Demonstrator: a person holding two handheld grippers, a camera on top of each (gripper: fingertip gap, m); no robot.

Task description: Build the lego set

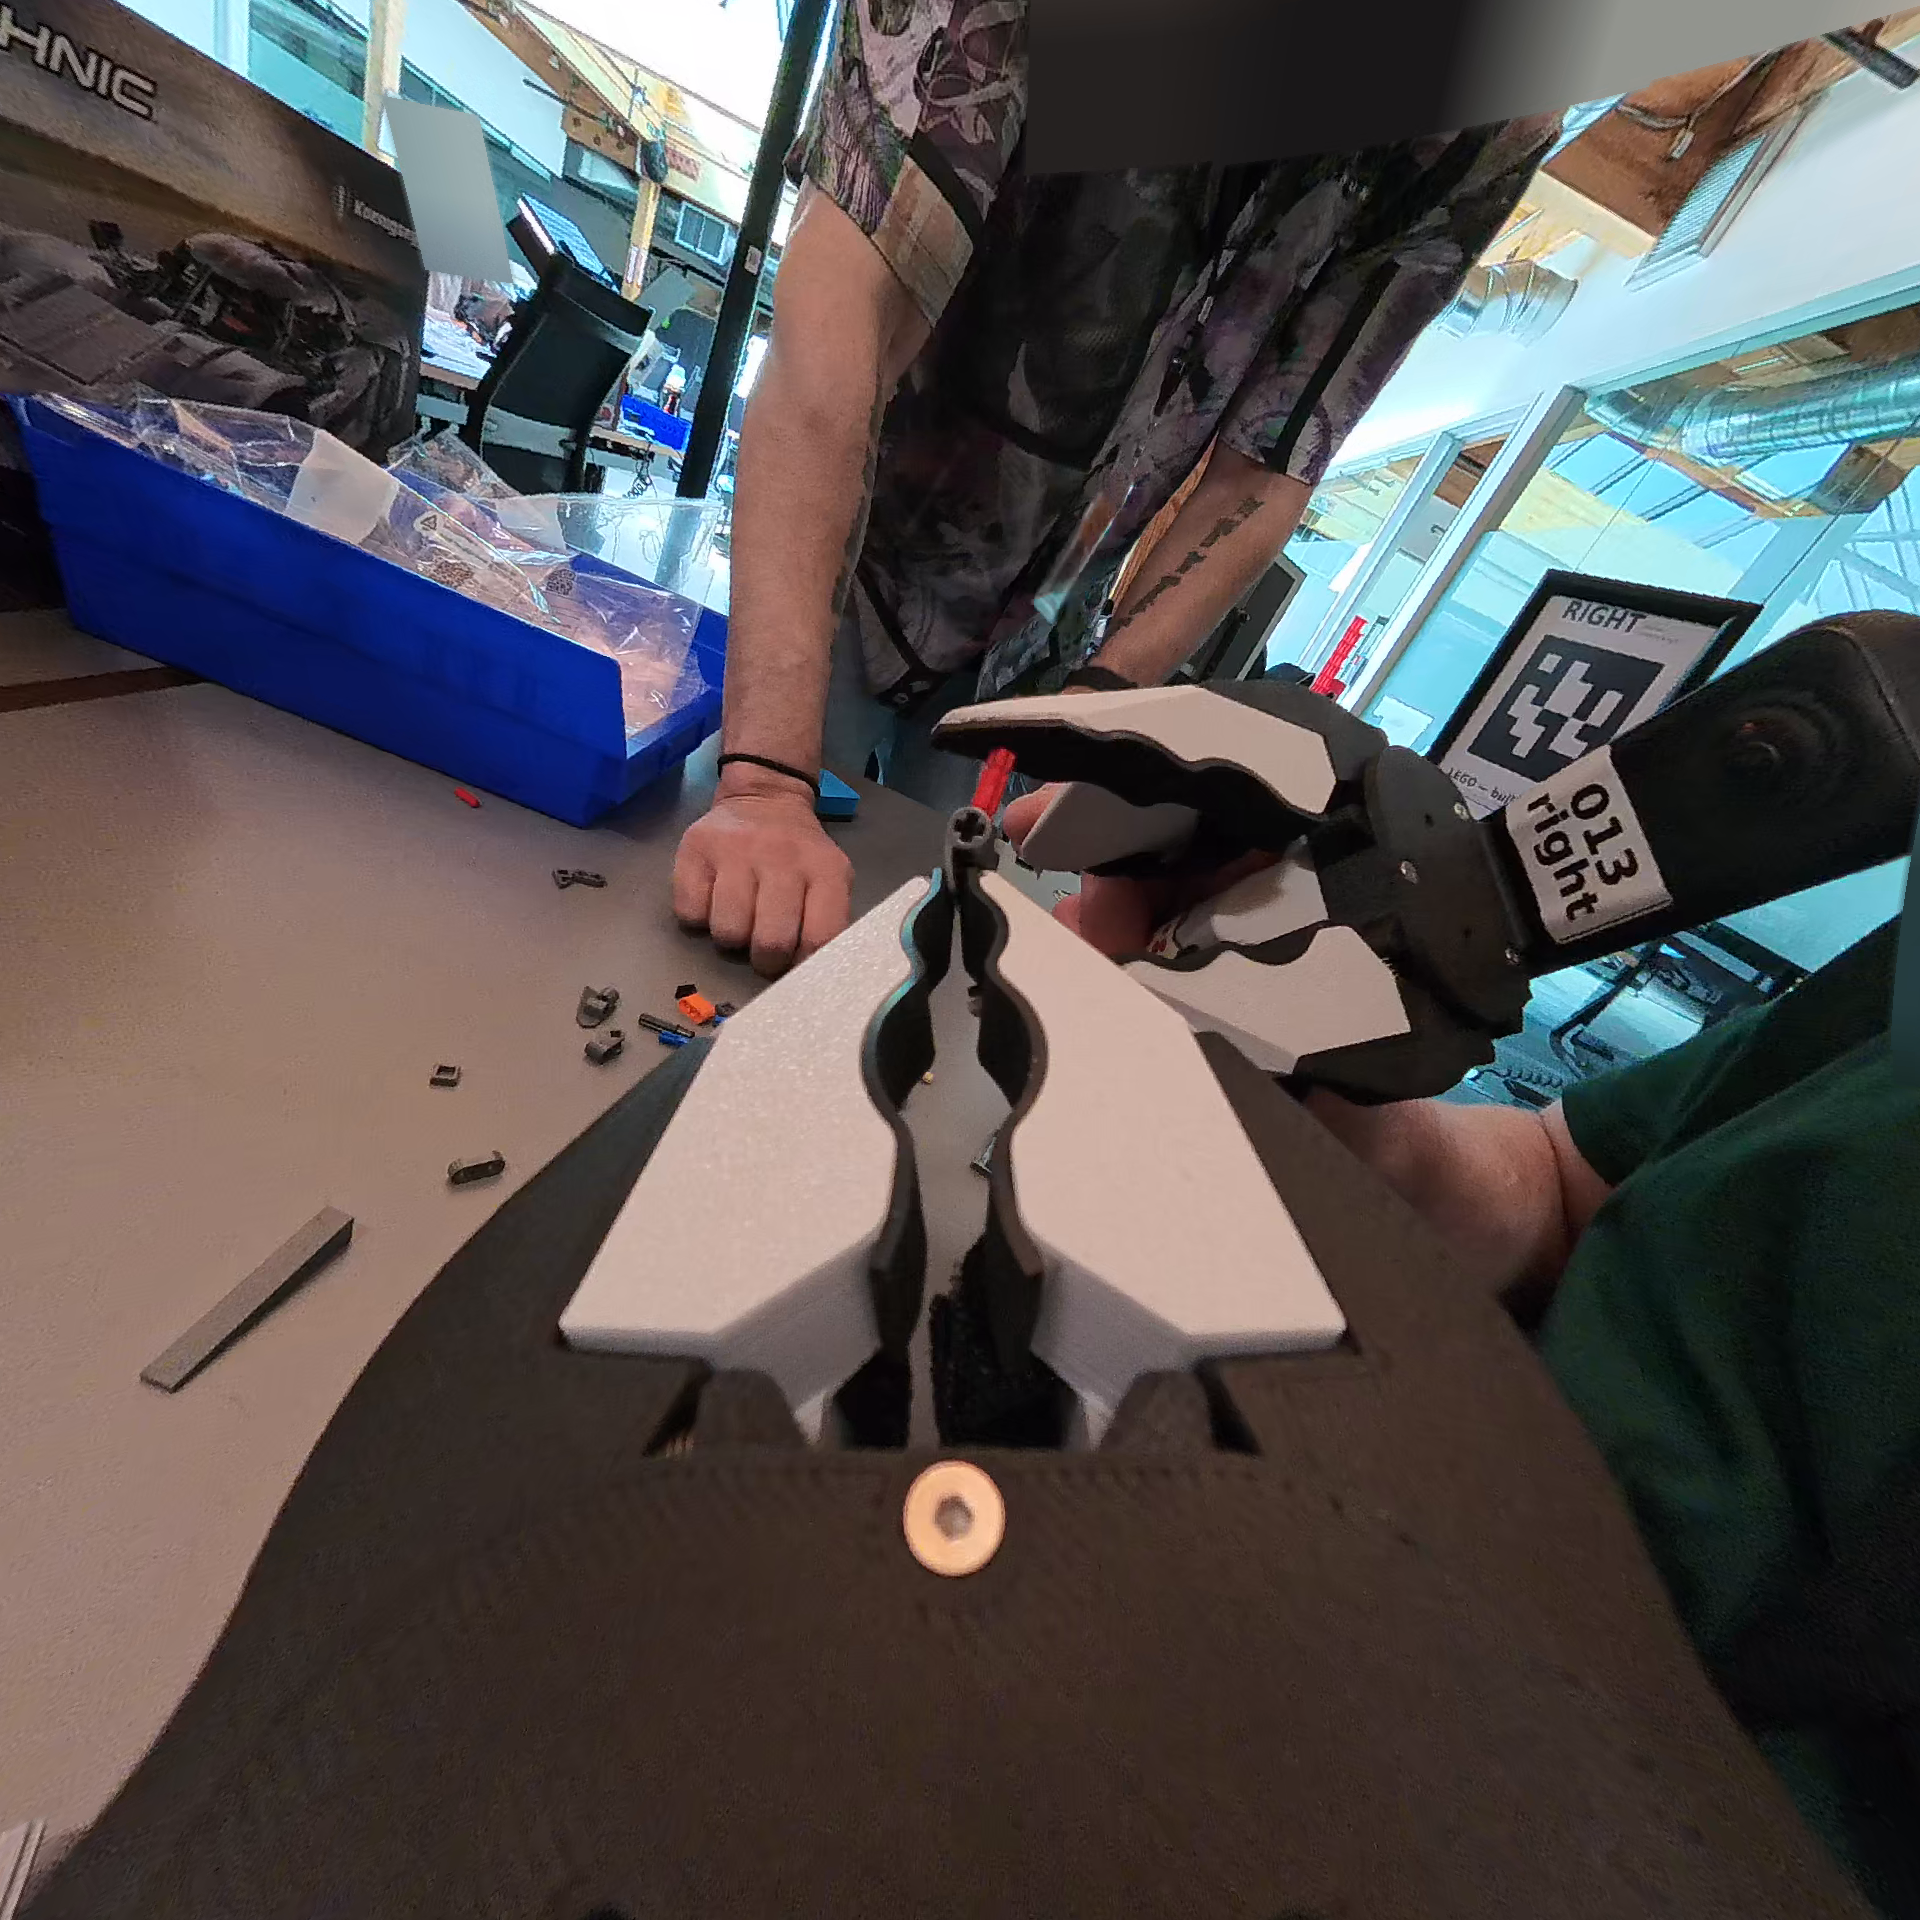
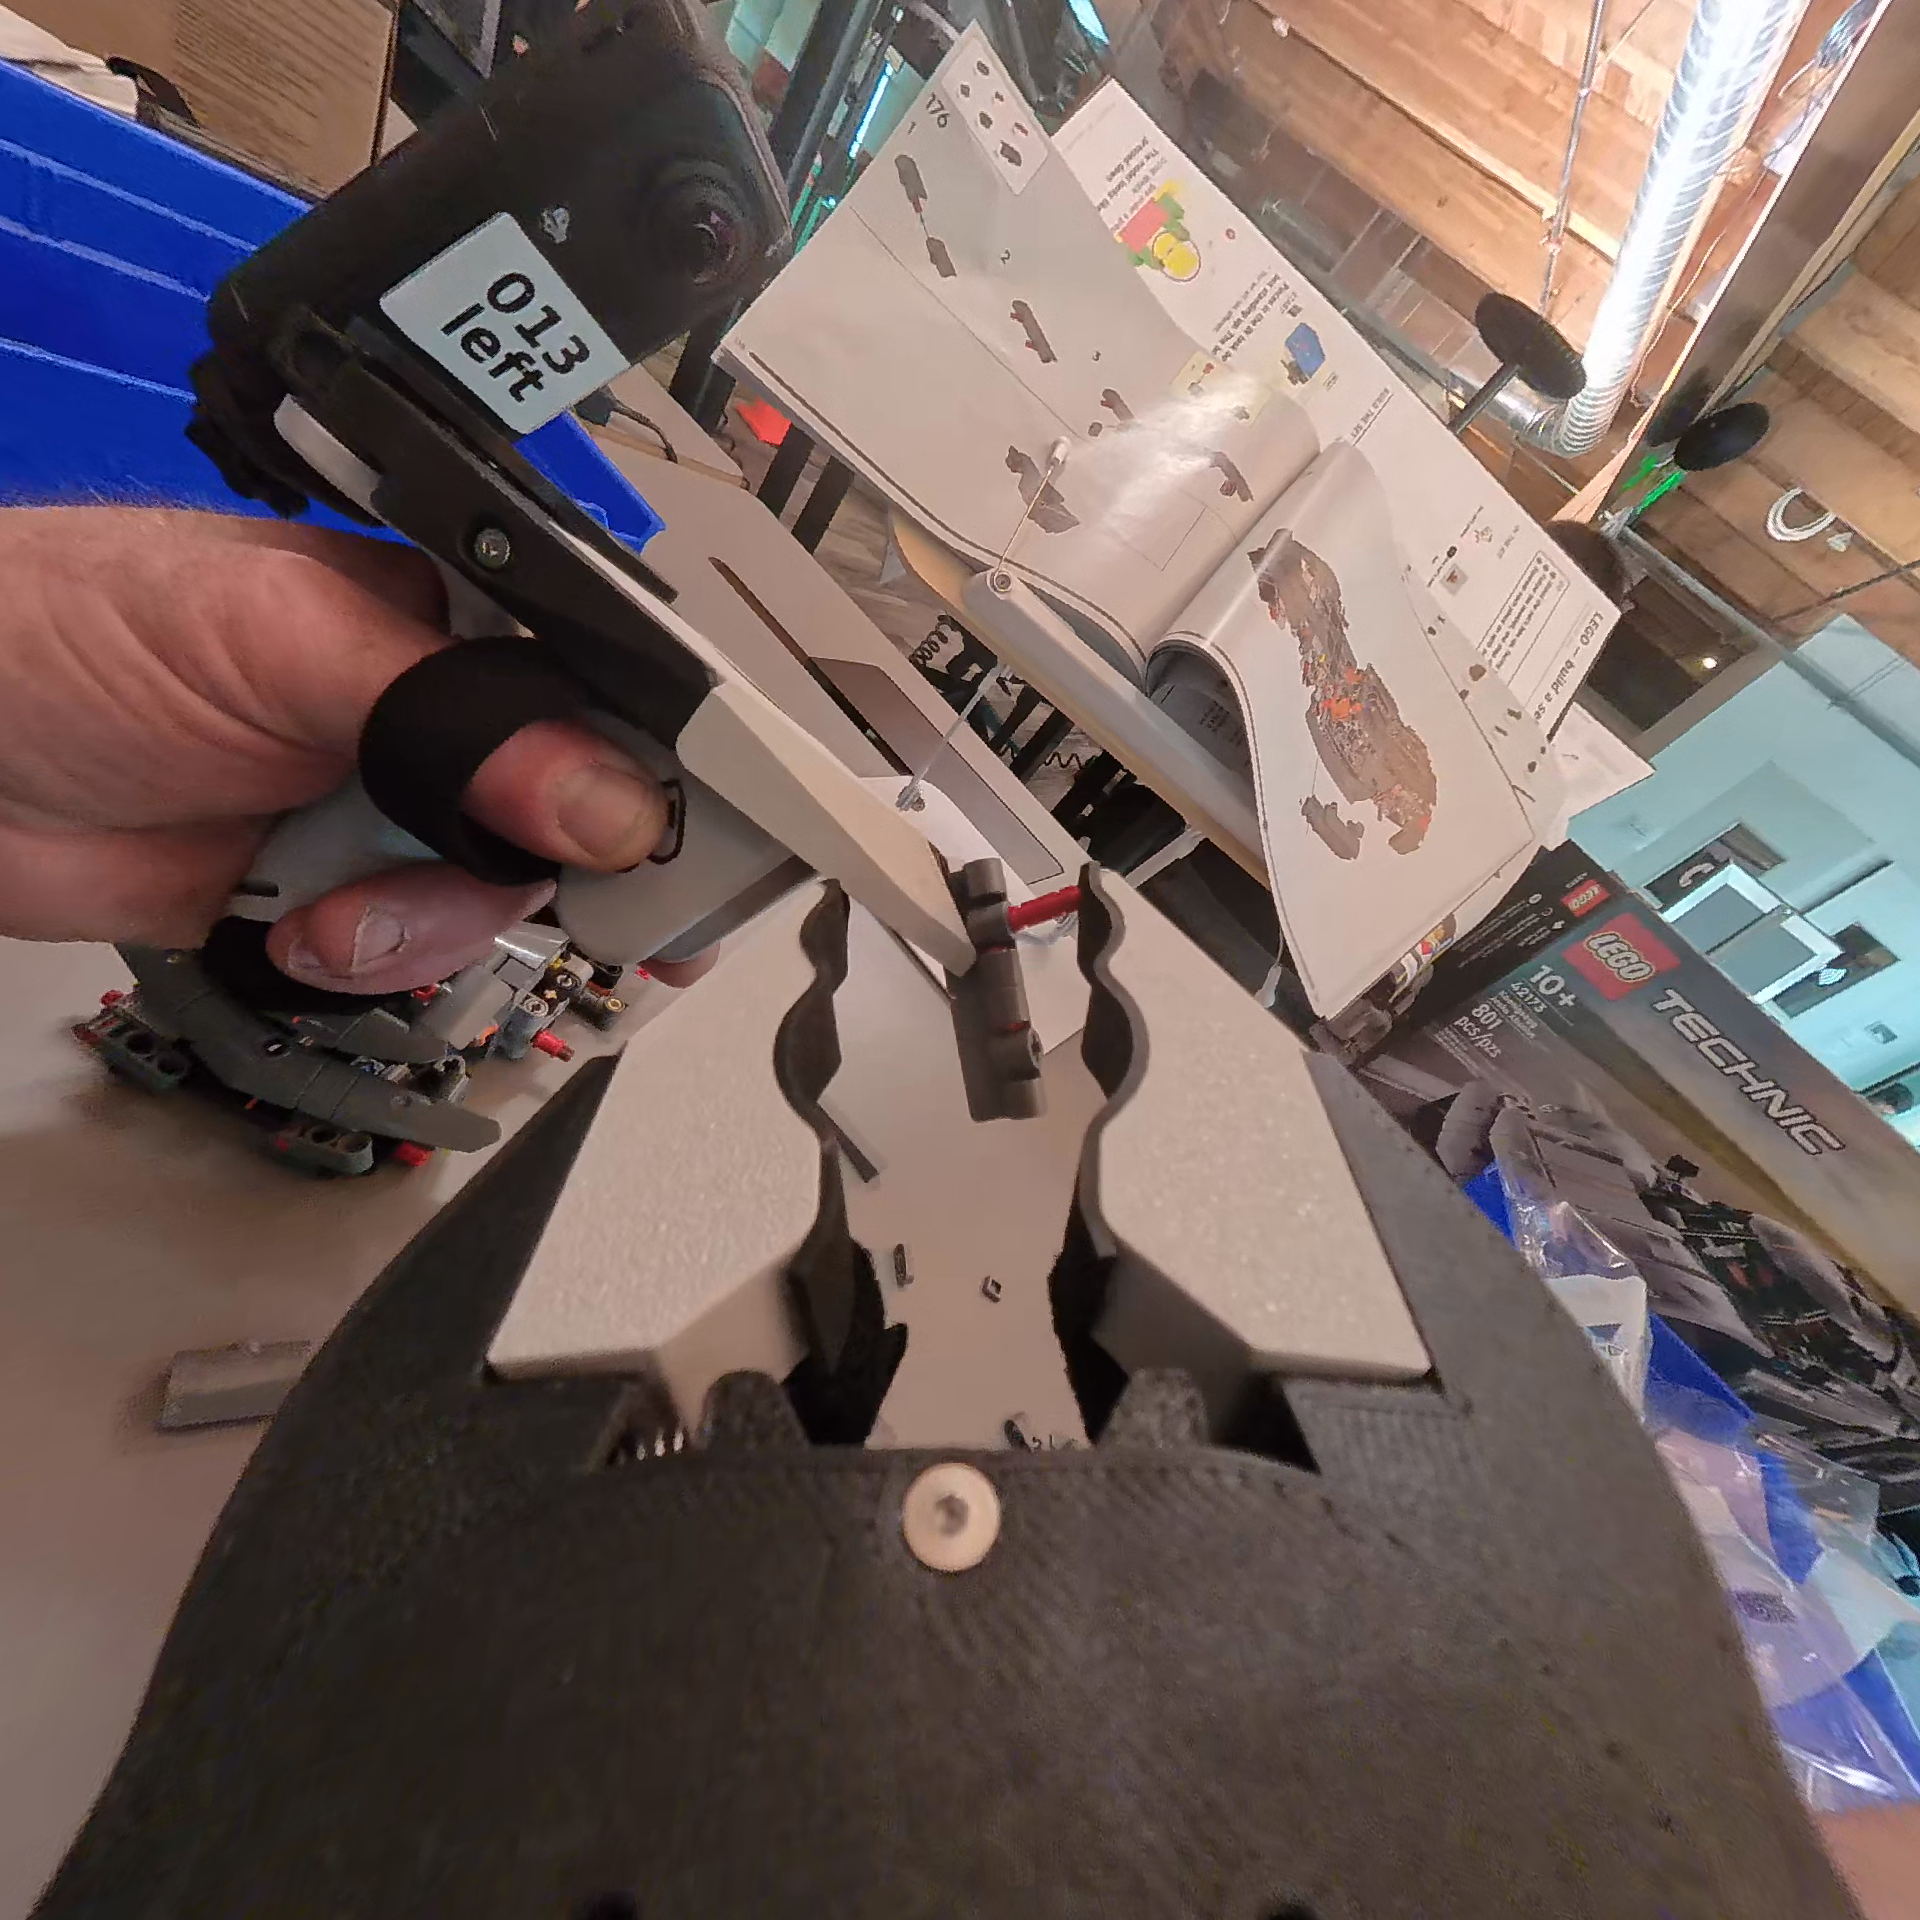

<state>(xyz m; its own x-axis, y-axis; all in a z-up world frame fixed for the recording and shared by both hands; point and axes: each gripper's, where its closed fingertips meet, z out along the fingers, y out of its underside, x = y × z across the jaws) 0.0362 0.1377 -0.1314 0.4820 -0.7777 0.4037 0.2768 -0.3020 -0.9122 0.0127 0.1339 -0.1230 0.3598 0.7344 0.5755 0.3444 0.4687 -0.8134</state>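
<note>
On the table (image 1: pixel 208 987), at the far left edge: bin (image 1: pixel 343 644). In the bin: plastic bags (image 1: pixel 468 540). Behind the bin, leaning over it: box (image 1: pixel 187 239). Just right of the bin, resting on the table: a person's fist (image 1: pixel 764 883). In front of the bin, scattered: loose parts (image 1: pixel 623 1023); nearer still, flat strip (image 1: pixel 249 1294). Well right of the bin, above the table: left tool (image 1: pixel 961 904) with beam (image 1: pixel 971 831) between its tips, right tool (image 1: pixel 1013 790) meeting it there.
</note>
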